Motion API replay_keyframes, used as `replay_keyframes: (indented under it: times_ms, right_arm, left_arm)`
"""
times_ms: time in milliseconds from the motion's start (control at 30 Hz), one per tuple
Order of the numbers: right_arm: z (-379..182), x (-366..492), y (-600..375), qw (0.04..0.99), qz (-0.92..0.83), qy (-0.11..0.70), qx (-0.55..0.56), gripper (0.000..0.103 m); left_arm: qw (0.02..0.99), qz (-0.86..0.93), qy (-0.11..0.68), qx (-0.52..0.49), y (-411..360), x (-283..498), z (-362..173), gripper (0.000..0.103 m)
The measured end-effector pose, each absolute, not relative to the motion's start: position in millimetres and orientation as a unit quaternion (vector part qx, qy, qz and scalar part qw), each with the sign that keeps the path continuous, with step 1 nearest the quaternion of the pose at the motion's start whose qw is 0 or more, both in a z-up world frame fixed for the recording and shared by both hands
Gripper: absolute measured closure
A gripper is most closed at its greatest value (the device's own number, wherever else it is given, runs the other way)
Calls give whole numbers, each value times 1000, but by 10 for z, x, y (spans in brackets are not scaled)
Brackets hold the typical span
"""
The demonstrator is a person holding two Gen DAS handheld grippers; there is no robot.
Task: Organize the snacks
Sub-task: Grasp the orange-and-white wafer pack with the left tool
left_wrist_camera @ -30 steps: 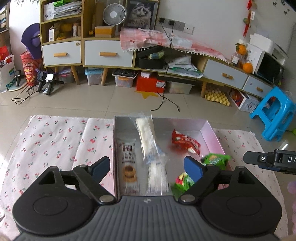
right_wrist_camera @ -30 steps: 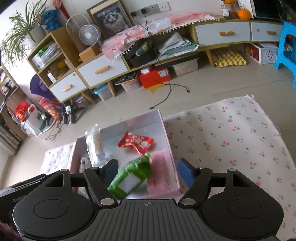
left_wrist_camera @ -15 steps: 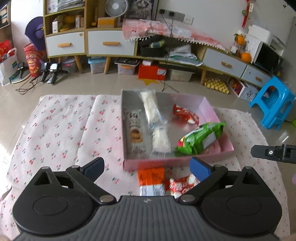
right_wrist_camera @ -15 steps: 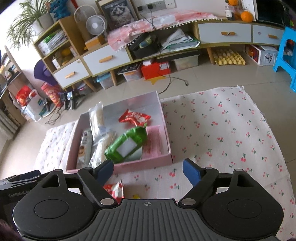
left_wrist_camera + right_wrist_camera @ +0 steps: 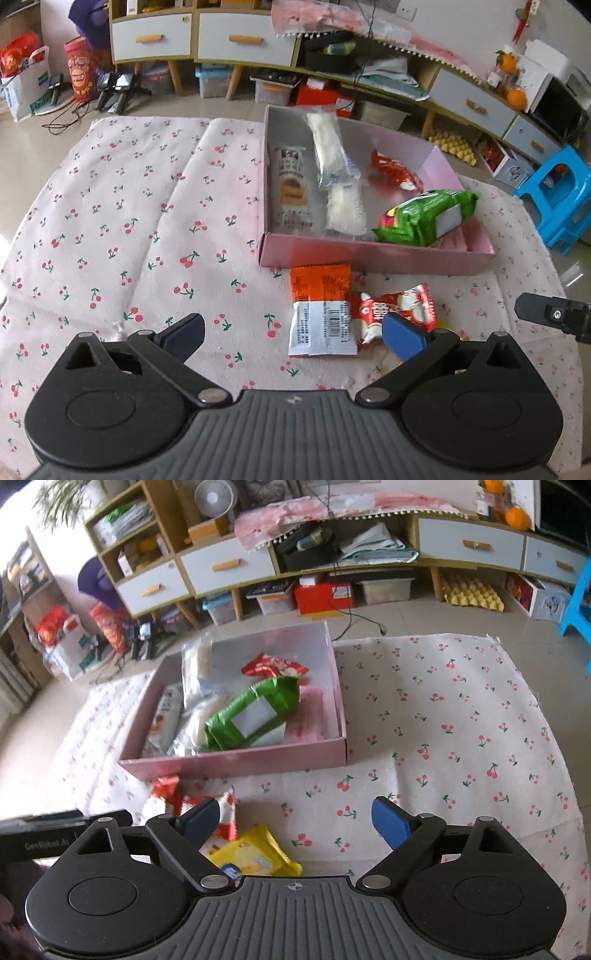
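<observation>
We see a pink cardboard box (image 5: 373, 254) standing on a cherry-print cloth (image 5: 129, 206) spread over the floor. Inside the box lie a biscuit packet (image 5: 291, 184) against the left wall, two clear-wrapped white bars (image 5: 330, 155) beside it, a red snack packet (image 5: 395, 173) towards the far side, and a green snack packet (image 5: 424, 218) resting tilted near the front wall. Outside the box, just in front of its front wall, lie an orange-and-white packet (image 5: 320, 310) and a red-and-white packet (image 5: 399, 310), touching each other; a yellow packet (image 5: 255, 853) lies nearer the camera in the right wrist view.

The left gripper (image 5: 291, 334) has its jaws spread wide, having just been opening, with nothing pressed between the pads; its right finger overlaps the red-and-white packet in view. The right gripper (image 5: 295, 819) likewise has its jaws apart, just been opening, and grips nothing; the yellow packet lies just below its left finger.
</observation>
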State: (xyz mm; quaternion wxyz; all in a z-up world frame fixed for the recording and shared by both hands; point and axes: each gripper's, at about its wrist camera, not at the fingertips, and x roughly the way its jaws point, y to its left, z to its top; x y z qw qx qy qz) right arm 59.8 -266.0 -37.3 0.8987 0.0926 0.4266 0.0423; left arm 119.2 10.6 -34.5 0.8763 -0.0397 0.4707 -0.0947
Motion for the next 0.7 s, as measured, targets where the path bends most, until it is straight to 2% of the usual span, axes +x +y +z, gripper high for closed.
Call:
replay_keyframes:
  times_ms: [133,200,333,400,533,600,633,700]
  right_arm:
    - [-467,663,-2677,896,34,435,84,12]
    - [-514,691,-2692,893,33,440,86,12]
    - [-588,751,-2669,891,40,446,75,12]
    - [-619,780,-2647,890,45,448,70,12]
    - [-663,824,-2599,890,62,448,61,12]
    - [-676,841,-2564,890,75,446,54,12]
    - [-683,850,-2548,890,82,445,50,12]
    - [-703,863,-2497,889,98,445,39,12]
  left_arm:
    - [875,-88,474,-31,65,1219,-446,3]
    - [873,-93,478,-35,47,1251,-482,11]
    - [869,-98,482,-57,37,1324,-544,20]
    - [865,-99,487,-66,19,1361,-583,28]
    - [867,-93,485,-61,-24,1374,-600,36]
    - [868,-93,484,-53,-41,1371,-593,49]
    - [870,-91,482,-47,-43,1365,-589,52]
    - [871,-90,482,-31,-57,1354,-577,64]
